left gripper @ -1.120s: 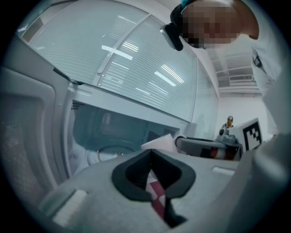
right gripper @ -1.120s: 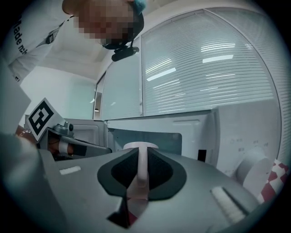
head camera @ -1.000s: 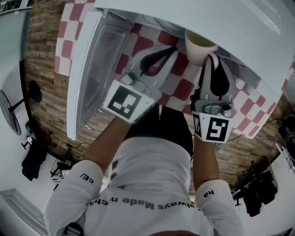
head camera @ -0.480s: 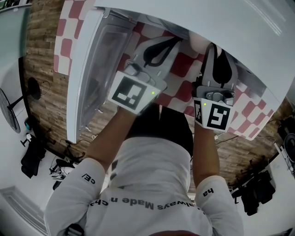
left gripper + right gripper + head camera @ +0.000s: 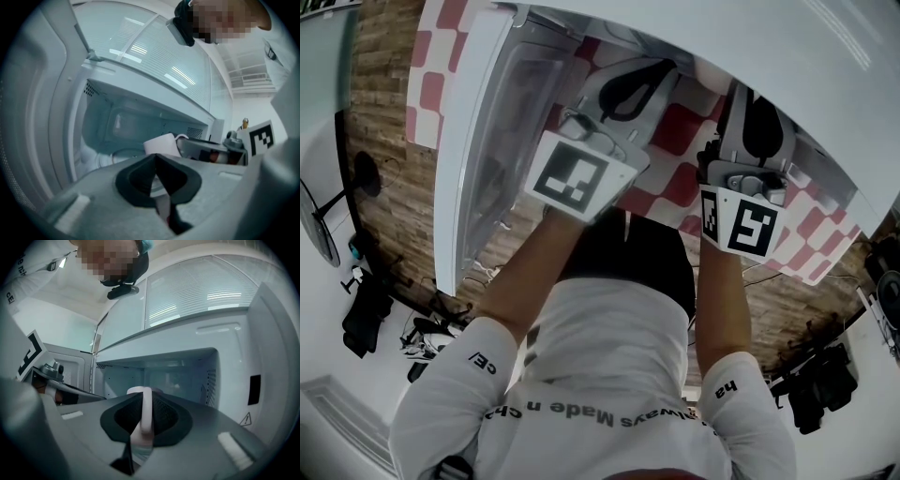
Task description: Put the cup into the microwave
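Cup (image 5: 138, 391) pinched by its handle in right claw (image 5: 146, 420), centre of frame, at the open microwave's (image 5: 213, 380) cavity mouth; cup's inside not visible. Left claw (image 5: 156, 161) tips together, empty, just beside cup, lower centre. Microwave door (image 5: 502, 122) swung open, upper left in head view. Checked tabletop (image 5: 675, 127) below.

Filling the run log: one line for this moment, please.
right gripper: shut on cup handle | cup: at microwave opening | left gripper: shut, empty | door: open
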